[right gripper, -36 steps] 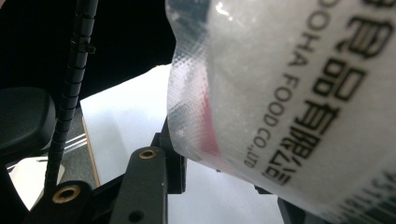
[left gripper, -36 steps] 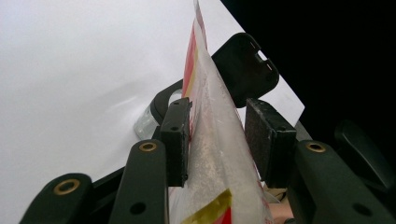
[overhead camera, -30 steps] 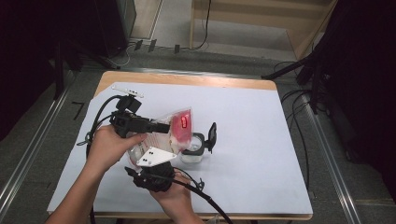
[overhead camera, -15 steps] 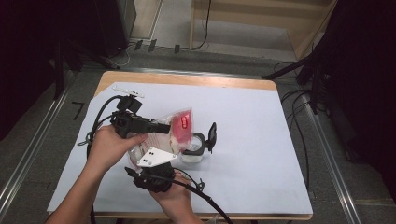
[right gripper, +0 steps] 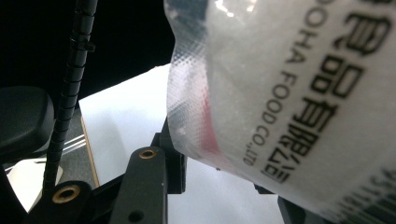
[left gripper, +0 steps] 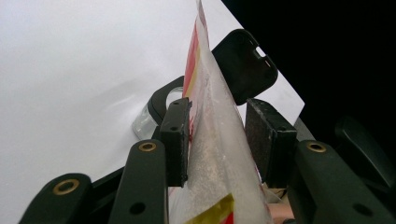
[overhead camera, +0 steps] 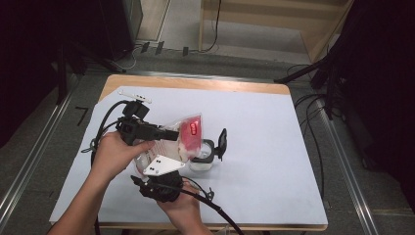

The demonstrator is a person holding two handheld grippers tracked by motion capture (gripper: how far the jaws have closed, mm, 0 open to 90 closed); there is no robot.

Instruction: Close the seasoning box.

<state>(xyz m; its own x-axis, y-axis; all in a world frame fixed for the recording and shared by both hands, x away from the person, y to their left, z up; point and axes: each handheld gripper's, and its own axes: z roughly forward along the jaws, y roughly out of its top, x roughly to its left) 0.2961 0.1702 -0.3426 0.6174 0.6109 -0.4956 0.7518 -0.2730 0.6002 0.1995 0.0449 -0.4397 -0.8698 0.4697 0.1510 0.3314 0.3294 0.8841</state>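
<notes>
Holding one plastic bag [overhead camera: 183, 137] between them, two tongs meet over the near left part of the bench [overhead camera: 274, 147]. One bag is in play: clear film with a white grainy filling, a red label near its top and black print on one face. It hangs above a single clear jar [overhead camera: 201, 155] with a black rim and a black flip lid [overhead camera: 222, 143] standing open to the jar's right.

Left tongs [overhead camera: 169, 134] come in from the left, level with the bench, and pinch the bag. In the left gripper view the bag [left gripper: 219, 140] passes between the two black jaws, the left pad [left gripper: 176, 135] pressed on the film, the right pad [left gripper: 268, 140] close against its other side. Beyond them lie the jar's rim [left gripper: 161, 100] and the open lid [left gripper: 243, 63].

Right tongs [overhead camera: 161, 183] sit at the near edge, below the bag, under one grey three-cornered plate [overhead camera: 163, 165]. In the right gripper view the bag [right gripper: 299, 93] bulges across the jaws and hides the right one; the left jaw [right gripper: 173, 163] lies against the film. Whether these tongs actually clamp the bag I cannot tell.

Two hands [overhead camera: 113, 155] hold the tongs, one each, and one white sheet covers the bench.
</notes>
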